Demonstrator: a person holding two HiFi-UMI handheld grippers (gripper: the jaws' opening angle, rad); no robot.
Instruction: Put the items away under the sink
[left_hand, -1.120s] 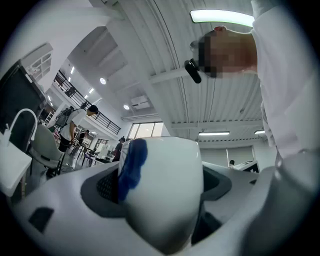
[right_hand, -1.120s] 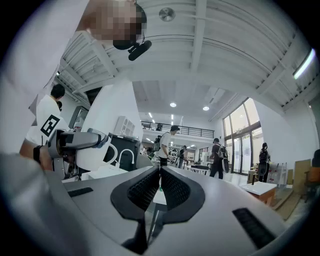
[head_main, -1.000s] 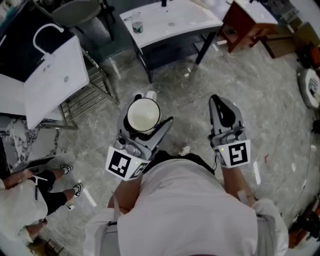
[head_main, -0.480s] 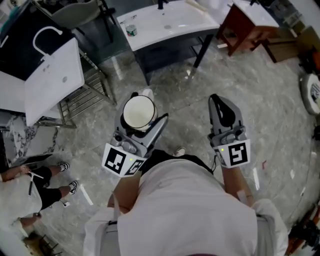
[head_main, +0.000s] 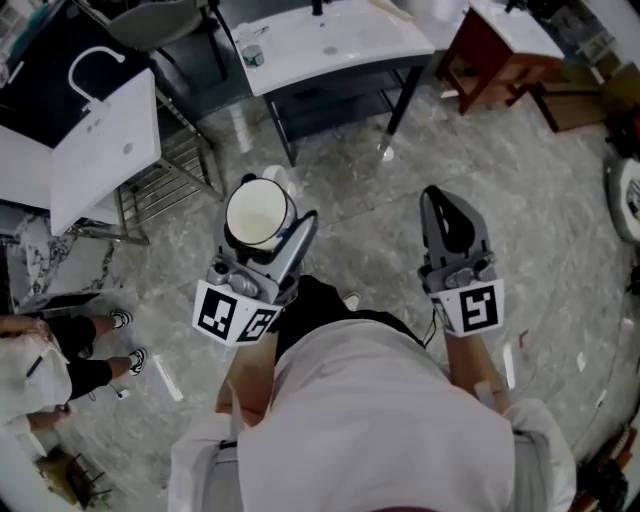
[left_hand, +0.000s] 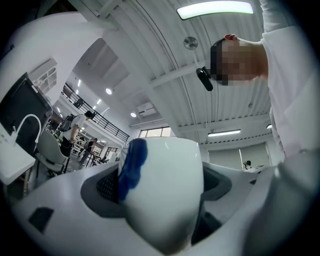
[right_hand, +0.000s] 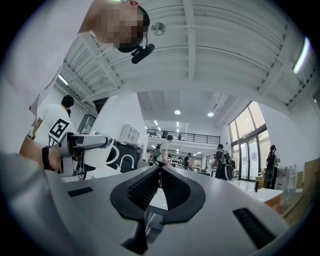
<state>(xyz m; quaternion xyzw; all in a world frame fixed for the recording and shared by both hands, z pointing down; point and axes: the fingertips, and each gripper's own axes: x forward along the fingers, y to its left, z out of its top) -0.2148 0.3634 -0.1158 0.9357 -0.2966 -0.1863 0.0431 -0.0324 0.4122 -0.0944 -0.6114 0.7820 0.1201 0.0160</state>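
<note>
Gripping a mug (head_main: 255, 210) in the left gripper (head_main: 265, 238), its base hiding between the jaws. Holding the right gripper (head_main: 445, 212) pinched together, empty. Seeing only part of the sink (head_main: 330, 40).

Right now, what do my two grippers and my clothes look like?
The left gripper and right gripper look alike. Each has a light grey tapered body, with dark ribbed pads lining the fingers. Each also carries a white cube printed with black square markers at the handle end. You are wearing a white top.
</note>
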